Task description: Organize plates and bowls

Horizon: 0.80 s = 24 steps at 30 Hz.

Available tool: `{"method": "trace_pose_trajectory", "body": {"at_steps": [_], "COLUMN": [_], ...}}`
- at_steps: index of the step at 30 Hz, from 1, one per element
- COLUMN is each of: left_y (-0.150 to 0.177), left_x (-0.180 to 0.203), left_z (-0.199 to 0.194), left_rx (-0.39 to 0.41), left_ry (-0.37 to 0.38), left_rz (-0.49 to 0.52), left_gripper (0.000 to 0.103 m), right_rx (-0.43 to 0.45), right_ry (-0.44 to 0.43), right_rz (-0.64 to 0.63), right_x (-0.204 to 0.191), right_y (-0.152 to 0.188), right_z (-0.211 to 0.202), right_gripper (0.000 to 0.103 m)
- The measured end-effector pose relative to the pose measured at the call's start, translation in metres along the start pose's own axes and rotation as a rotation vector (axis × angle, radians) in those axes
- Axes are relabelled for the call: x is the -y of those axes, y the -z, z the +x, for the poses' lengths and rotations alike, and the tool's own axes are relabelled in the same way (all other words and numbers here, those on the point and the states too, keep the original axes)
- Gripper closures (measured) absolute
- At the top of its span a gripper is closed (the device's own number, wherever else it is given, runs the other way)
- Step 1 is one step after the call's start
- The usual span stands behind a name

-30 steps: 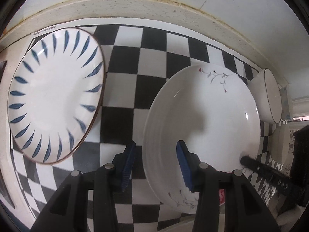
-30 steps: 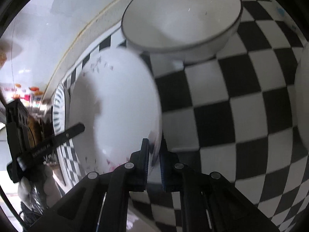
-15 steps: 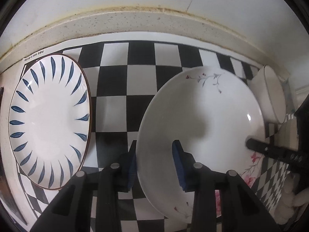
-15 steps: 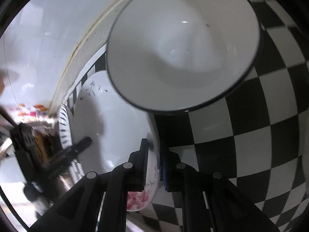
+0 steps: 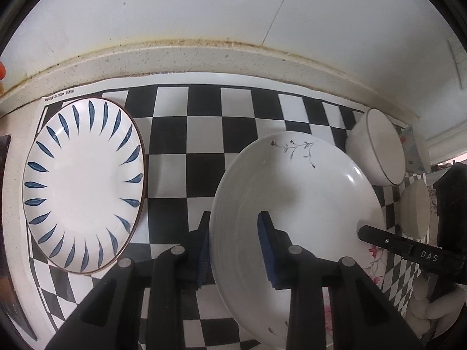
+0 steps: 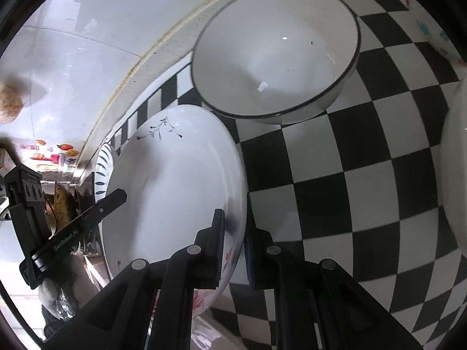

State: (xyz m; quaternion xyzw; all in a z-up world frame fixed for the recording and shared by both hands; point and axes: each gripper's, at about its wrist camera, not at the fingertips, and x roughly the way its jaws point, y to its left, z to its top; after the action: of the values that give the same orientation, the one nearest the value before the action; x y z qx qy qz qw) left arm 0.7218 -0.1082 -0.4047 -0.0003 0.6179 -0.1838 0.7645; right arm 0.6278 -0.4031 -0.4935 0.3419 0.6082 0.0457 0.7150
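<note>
A white floral plate (image 5: 306, 204) is held above the checkered mat (image 5: 181, 157). My left gripper (image 5: 233, 250) straddles its left rim, jaws on either side of the edge. My right gripper (image 6: 235, 248) is shut on its right rim (image 6: 233, 204). The plate fills the left of the right wrist view (image 6: 175, 192). A white plate with blue leaf marks (image 5: 81, 183) lies on the mat at the left. A white bowl with a dark rim (image 6: 274, 49) stands at the back right, also in the left wrist view (image 5: 379, 148).
The stone counter edge (image 5: 204, 55) and white tiled wall (image 5: 204, 5) run behind the mat. A patterned bowl (image 5: 414, 151) and a small pale dish (image 5: 414, 210) sit at the far right. Another white dish edge (image 6: 455, 175) shows at the right.
Both grippers and the floral plate have shifted; the left jaws have closed in around the plate's left rim. The dark-rimmed bowl now looks farther off in the right wrist view.
</note>
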Motion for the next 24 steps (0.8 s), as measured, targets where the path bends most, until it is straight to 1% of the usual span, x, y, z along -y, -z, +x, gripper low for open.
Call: {"method": "trace_pose_trajectory", "body": {"at_steps": [1, 7, 13, 17, 24], "left_y": [0.008, 0.017, 0.040, 0.059, 0.092], "left_x": [0.003, 0.005, 0.008, 0.009, 0.008], "left_z": [-0.008, -0.032, -0.061, -0.080, -0.111], "left_rx": [0.005, 0.033, 0.046, 0.059, 0.076], "left_ry": [0.001, 0.004, -0.020, -0.025, -0.025], "left_rz": [0.003, 0.020, 0.053, 0.074, 0.102], "left_gripper": [0.075, 0.075, 0.075, 0.075, 0.075], "right_rx": [0.003, 0.032, 0.059, 0.069, 0.056], "right_ry": [-0.005, -0.024, -0.051, -0.057, -0.060], "right_rz": [-0.002, -0.028, -0.054, -0.075, -0.100], "right_x": [0.002, -0.004, -0.013, -0.021, -0.027], "right_y": [0.000, 0.012, 0.032, 0.055, 0.099], "right_z": [-0.004, -0.028, -0.057, -0.072, -0.083], "right_gripper": [0.089, 0.089, 0.089, 0.089, 0.089]}}
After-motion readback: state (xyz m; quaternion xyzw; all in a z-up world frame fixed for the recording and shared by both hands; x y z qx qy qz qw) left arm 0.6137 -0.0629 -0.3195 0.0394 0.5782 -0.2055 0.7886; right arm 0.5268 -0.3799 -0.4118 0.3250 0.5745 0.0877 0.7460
